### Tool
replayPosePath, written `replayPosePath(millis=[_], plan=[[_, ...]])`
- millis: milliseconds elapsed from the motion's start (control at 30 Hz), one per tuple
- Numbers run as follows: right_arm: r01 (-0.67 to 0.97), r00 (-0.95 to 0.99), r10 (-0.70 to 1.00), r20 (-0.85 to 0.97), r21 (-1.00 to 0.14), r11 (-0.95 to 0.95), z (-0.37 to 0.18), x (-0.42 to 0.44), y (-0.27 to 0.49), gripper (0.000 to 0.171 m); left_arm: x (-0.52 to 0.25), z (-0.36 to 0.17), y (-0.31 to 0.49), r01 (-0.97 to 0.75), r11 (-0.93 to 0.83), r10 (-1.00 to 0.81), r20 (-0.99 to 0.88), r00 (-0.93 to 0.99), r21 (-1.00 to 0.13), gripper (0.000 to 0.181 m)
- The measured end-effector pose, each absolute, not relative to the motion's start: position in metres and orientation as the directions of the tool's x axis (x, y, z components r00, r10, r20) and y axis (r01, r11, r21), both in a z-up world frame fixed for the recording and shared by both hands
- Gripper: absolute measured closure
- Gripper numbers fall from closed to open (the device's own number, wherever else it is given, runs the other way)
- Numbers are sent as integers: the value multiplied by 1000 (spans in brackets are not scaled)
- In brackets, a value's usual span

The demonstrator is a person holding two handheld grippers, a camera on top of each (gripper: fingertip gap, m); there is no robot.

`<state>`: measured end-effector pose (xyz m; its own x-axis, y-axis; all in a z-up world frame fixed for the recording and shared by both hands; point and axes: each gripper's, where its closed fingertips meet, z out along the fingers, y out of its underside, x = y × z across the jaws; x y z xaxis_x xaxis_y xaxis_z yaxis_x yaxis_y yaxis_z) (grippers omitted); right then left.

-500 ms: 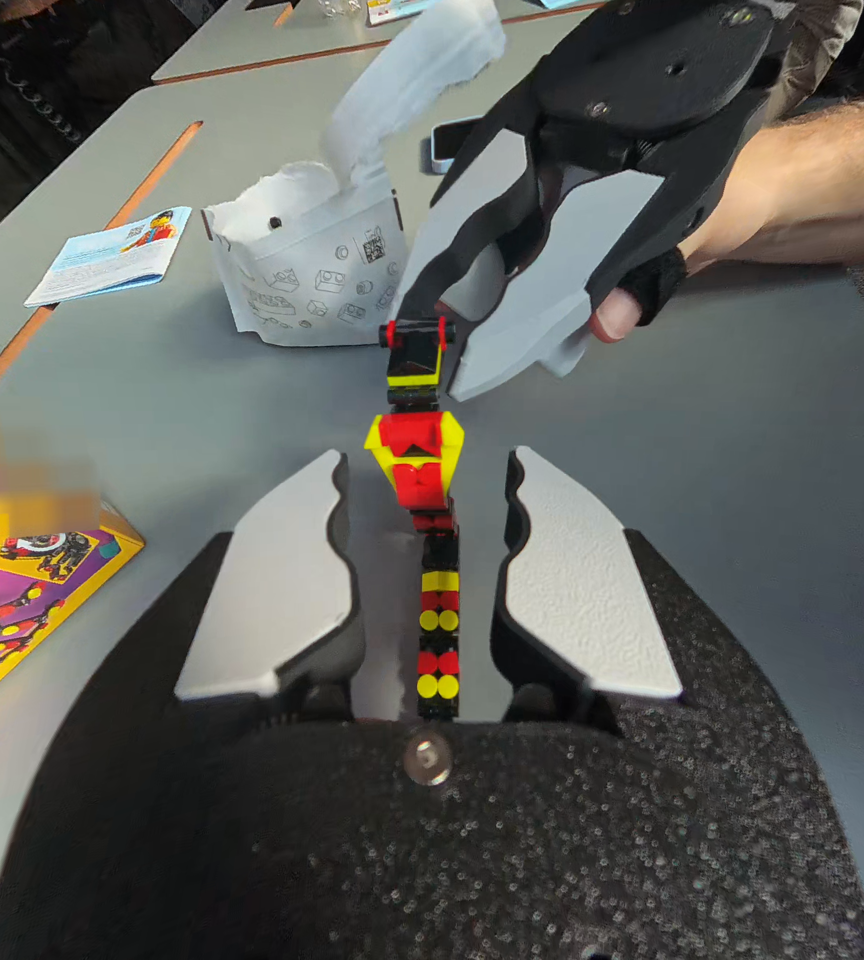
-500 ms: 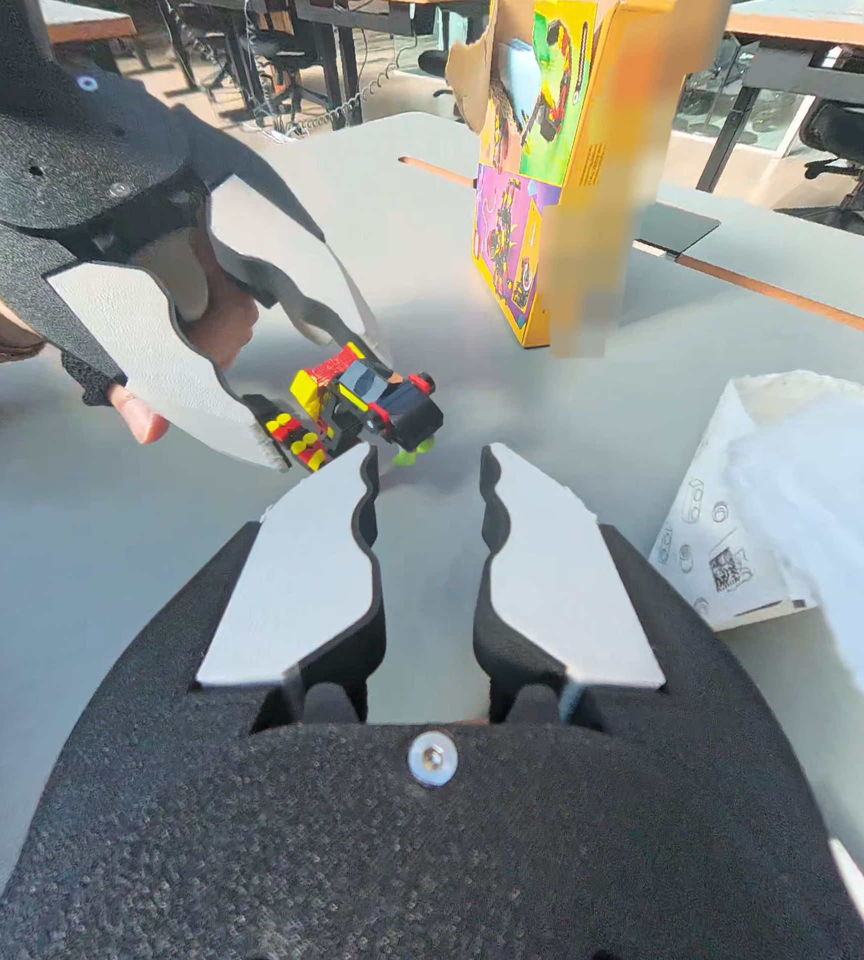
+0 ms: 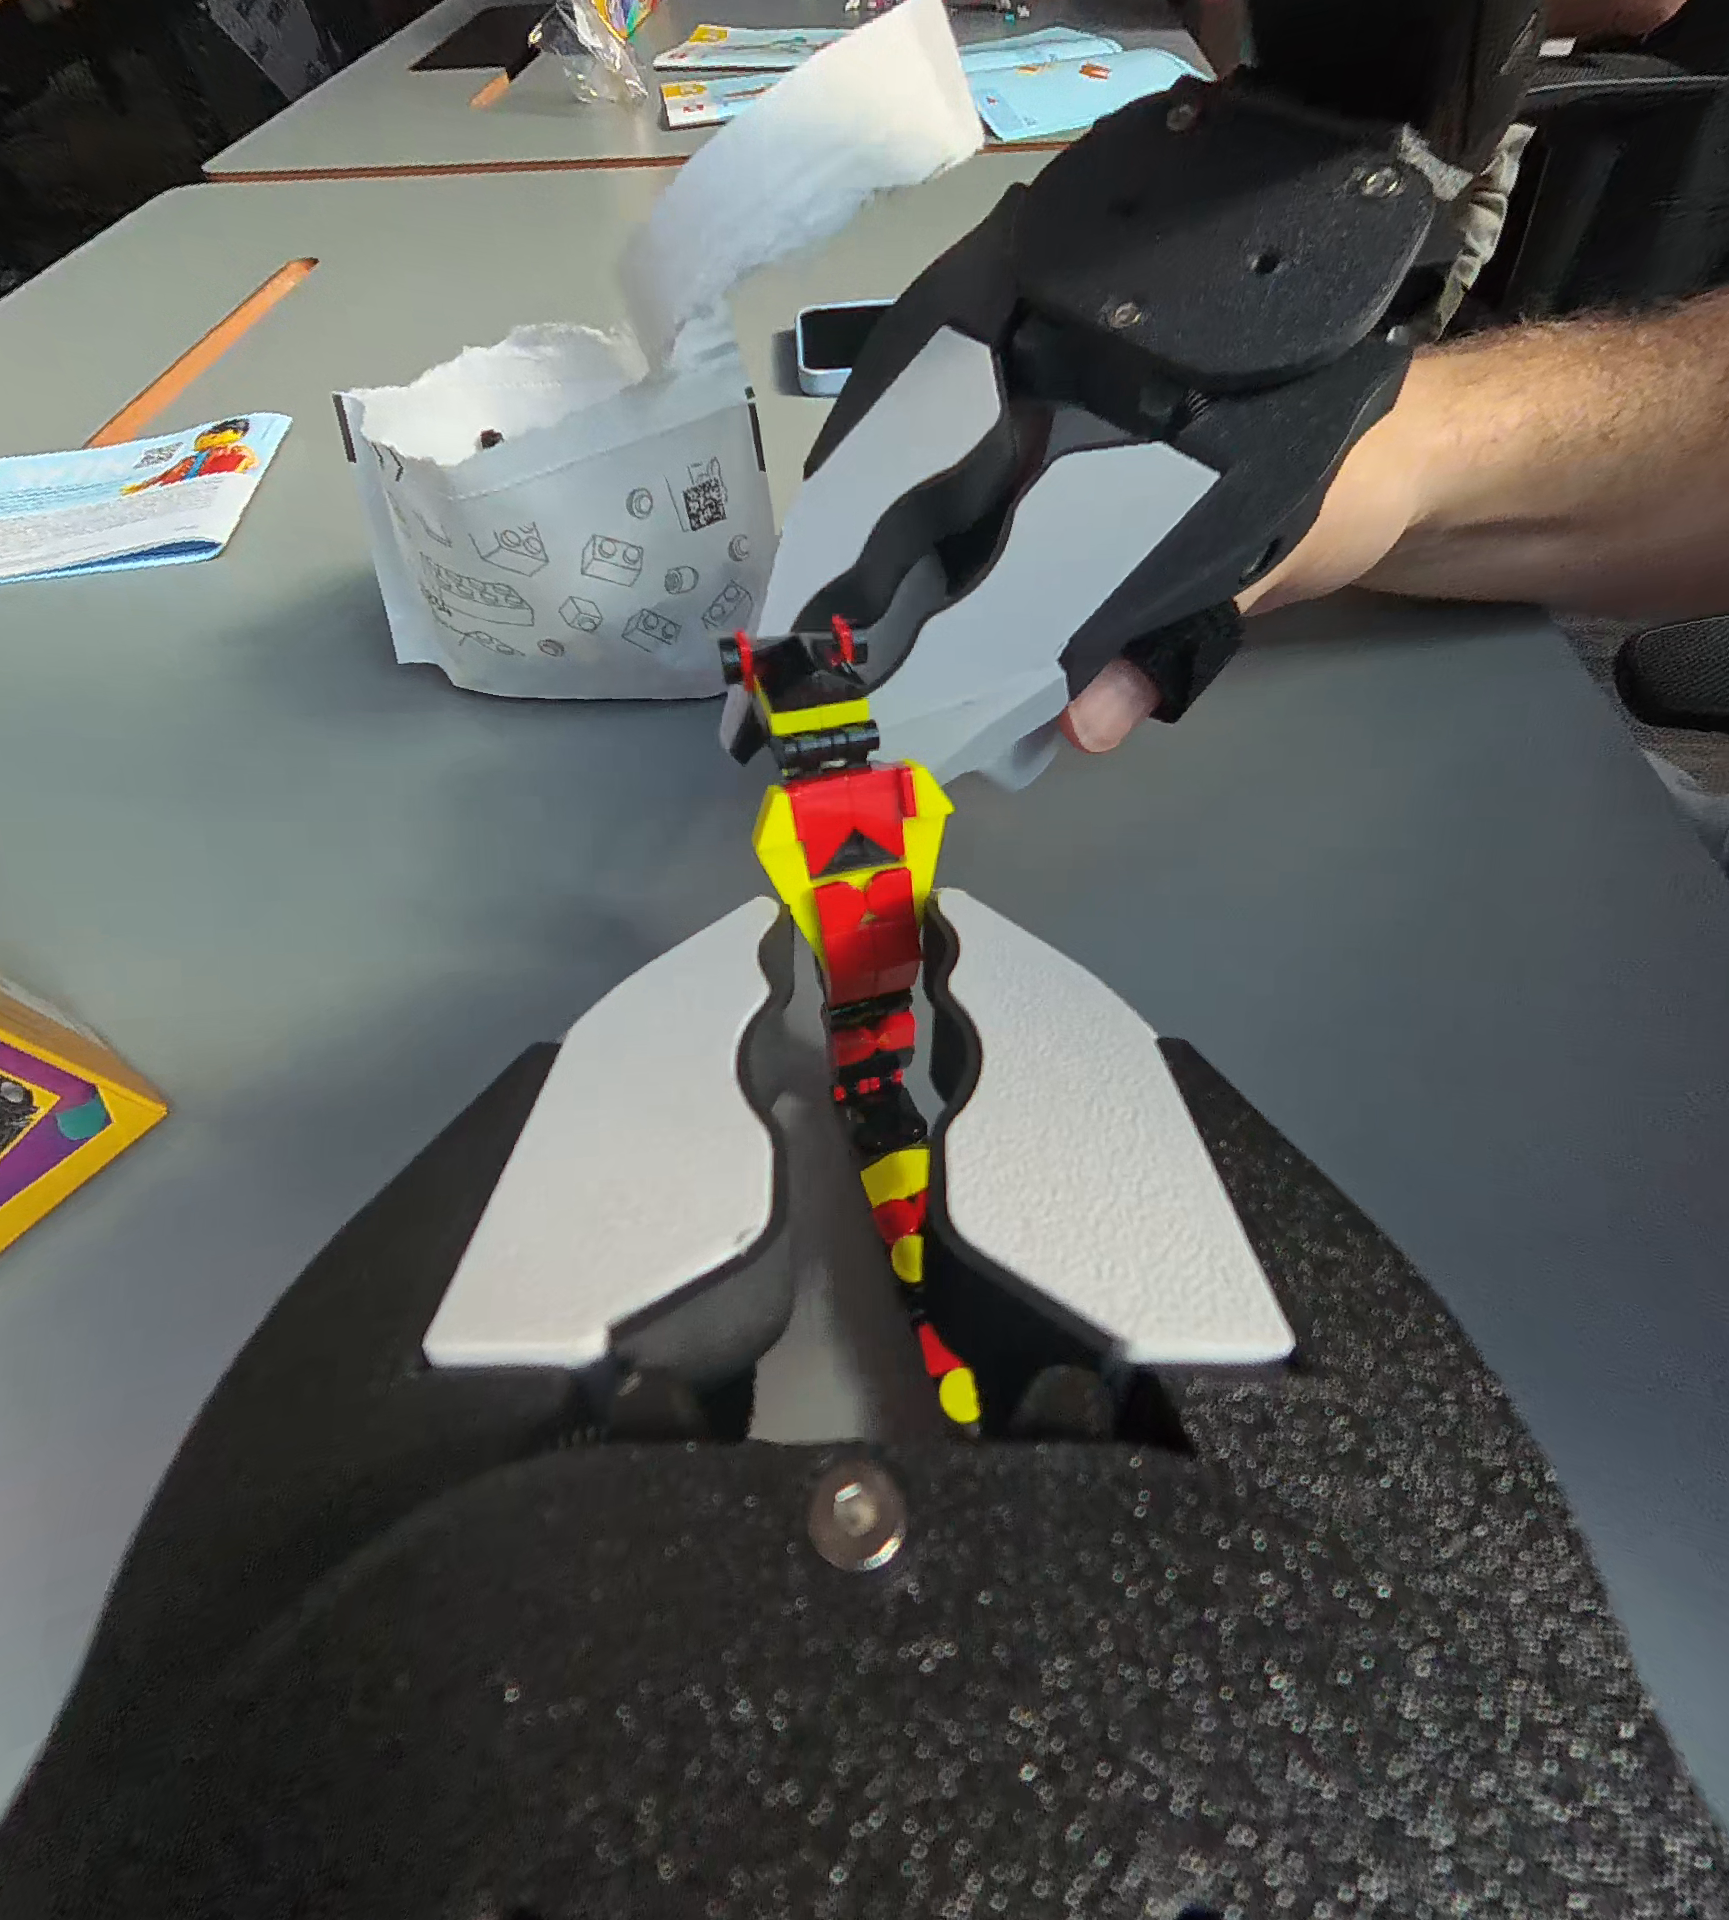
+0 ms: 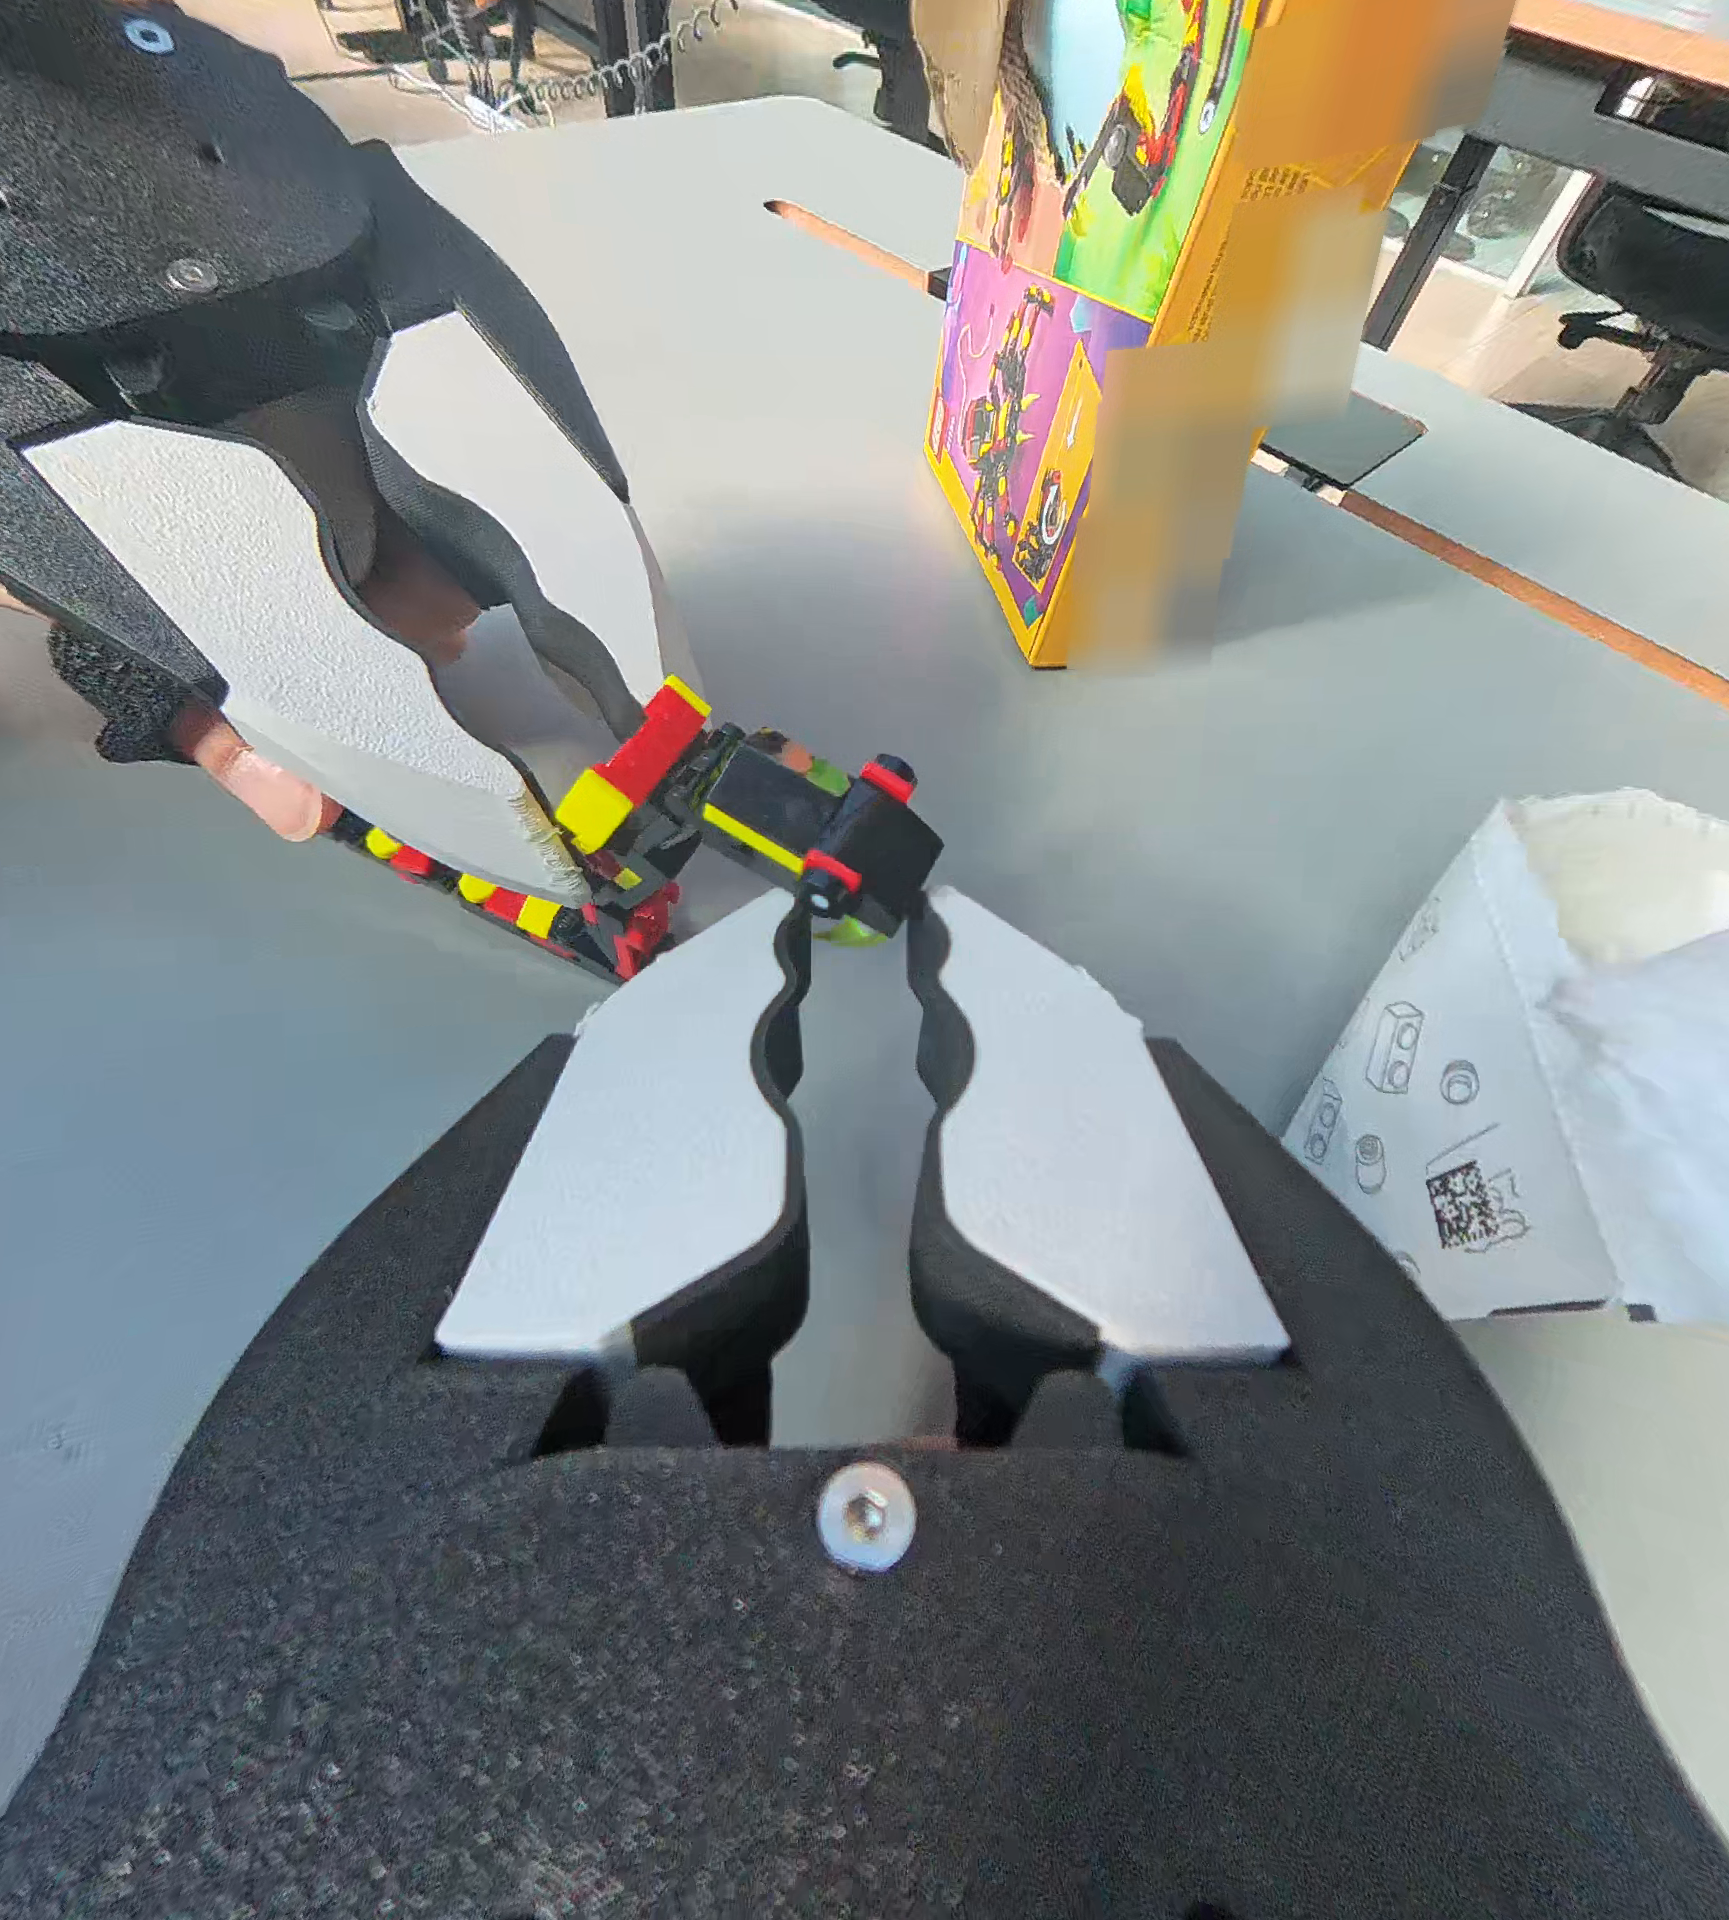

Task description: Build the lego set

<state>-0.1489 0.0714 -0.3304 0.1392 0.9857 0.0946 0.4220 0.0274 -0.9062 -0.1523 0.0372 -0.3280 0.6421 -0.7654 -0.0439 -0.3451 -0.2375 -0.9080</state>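
Left gripper [image 3: 855,920] fingers pinch the lego model [image 3: 855,883] mid-body at frame centre; tail partly hidden between them. Right gripper [image 4: 855,914] fingers pinch its black head; contact hard to confirm.

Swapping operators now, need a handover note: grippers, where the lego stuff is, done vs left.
Left gripper: shut on the lego model at its red-yellow body.
Right gripper: jaws either side of the model's black head end, contact unclear.
White parts bag torn open behind the model; set box stands farther back on the grey table.
Done: segmented model largely joined.
Left: seat the head end; whether pieces remain in the bag is not visible.
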Motion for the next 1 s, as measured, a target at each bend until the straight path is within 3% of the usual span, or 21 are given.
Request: replayPosePath(millis=[100,300,500,633,767,867,1000], plan=[[458,130,983,127,-887,54,-334,-147,73,168,-153,-329,36,-338,-244,-761,-36,647,-909,158],[579,63,916,395,-762,289,-324,-135,81,168,-154,-330,34,-331,-244,-760,-32,649,-911,159],[636,88,852,516,-688,350,-286,-102,94,168,-152,-330,33,-344,-232,-763,-49,645,-910,160],[661,92,887,453,-694,286,-229,-86,131,168,-153,-330,34,-339,-226,-762,-52,646,-913,159],[801,-81,962,261,-558,218,-257,-93,178,168,-154,-330,34,-328,-223,-761,-47,647,-918,159],[841,-126,958,256,-485,240,-269,-96,194,168,-153,-330,34,-325,-220,-761,-47,647,-920,159],[829,-141,957,252,-499,253,-271,-99,199,168,-153,-330,34,-329,-212,-761,-56,646,-920,159]])
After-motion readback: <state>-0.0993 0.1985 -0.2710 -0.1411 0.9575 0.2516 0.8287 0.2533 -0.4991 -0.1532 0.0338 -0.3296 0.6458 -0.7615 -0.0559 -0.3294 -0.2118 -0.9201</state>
